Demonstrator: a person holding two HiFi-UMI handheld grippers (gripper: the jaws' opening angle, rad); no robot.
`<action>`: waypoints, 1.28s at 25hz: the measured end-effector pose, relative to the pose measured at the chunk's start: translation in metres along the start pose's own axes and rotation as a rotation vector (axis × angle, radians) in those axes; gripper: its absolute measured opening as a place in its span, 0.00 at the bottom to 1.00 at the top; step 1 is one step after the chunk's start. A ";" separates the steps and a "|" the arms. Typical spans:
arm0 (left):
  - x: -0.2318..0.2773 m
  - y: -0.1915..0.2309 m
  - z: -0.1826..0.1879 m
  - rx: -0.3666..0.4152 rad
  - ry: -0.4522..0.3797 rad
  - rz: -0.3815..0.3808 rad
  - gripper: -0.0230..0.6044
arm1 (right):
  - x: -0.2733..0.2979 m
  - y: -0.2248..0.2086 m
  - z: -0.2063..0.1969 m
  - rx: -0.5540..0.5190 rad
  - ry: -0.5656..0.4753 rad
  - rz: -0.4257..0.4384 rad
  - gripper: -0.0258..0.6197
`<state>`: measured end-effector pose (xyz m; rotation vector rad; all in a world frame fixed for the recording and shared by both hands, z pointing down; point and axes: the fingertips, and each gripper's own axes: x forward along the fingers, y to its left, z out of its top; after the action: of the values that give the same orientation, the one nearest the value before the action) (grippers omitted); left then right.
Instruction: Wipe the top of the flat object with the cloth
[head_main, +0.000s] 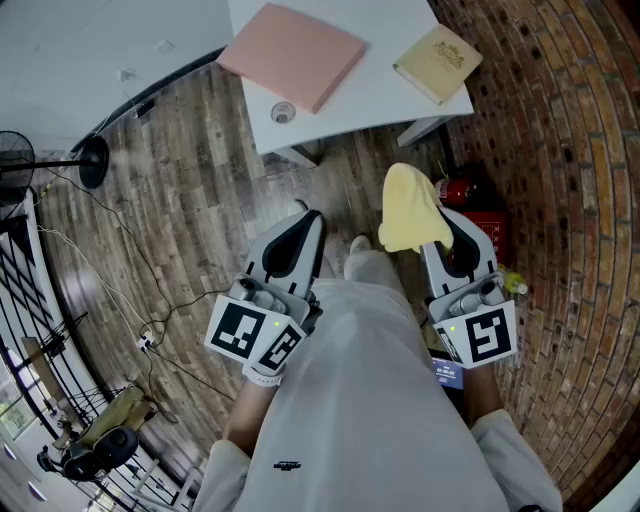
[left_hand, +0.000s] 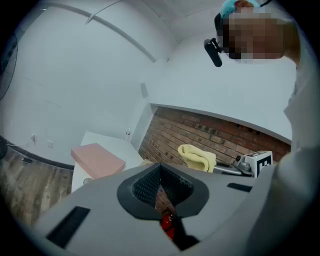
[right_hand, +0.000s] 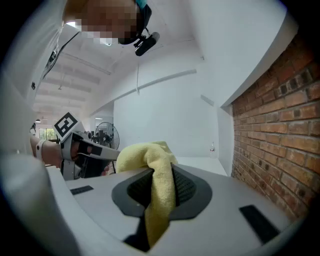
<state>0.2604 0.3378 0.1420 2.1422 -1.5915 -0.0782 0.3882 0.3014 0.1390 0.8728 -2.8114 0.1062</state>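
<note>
A flat pink object (head_main: 292, 53) lies on the white table (head_main: 385, 95) ahead of me; it also shows in the left gripper view as a pink slab (left_hand: 97, 160). My right gripper (head_main: 448, 238) is shut on a yellow cloth (head_main: 408, 209), which bunches above its jaws and hangs down between them (right_hand: 160, 192). My left gripper (head_main: 298, 240) is shut with nothing between its jaws. Both grippers are held close to my body, well short of the table. The cloth (left_hand: 197, 157) also shows from the left gripper.
A tan book (head_main: 437, 62) lies at the table's right corner, and a small round cap (head_main: 283, 113) sits near its front edge. A brick wall (head_main: 560, 200) runs along the right, with a red fire extinguisher (head_main: 465, 192) at its foot. A fan (head_main: 20, 160) and cables lie left.
</note>
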 end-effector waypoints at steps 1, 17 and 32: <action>-0.007 0.001 0.000 0.004 0.001 -0.004 0.07 | -0.003 0.008 0.000 0.012 0.001 -0.009 0.11; -0.121 0.118 0.030 0.018 -0.014 -0.044 0.07 | 0.059 0.148 0.009 0.093 -0.008 -0.050 0.12; -0.164 0.193 0.036 -0.012 -0.011 -0.103 0.07 | 0.118 0.210 0.041 -0.105 -0.060 -0.129 0.12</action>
<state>0.0236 0.4339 0.1495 2.2176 -1.4819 -0.1323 0.1673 0.4037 0.1207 1.0451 -2.7766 -0.0867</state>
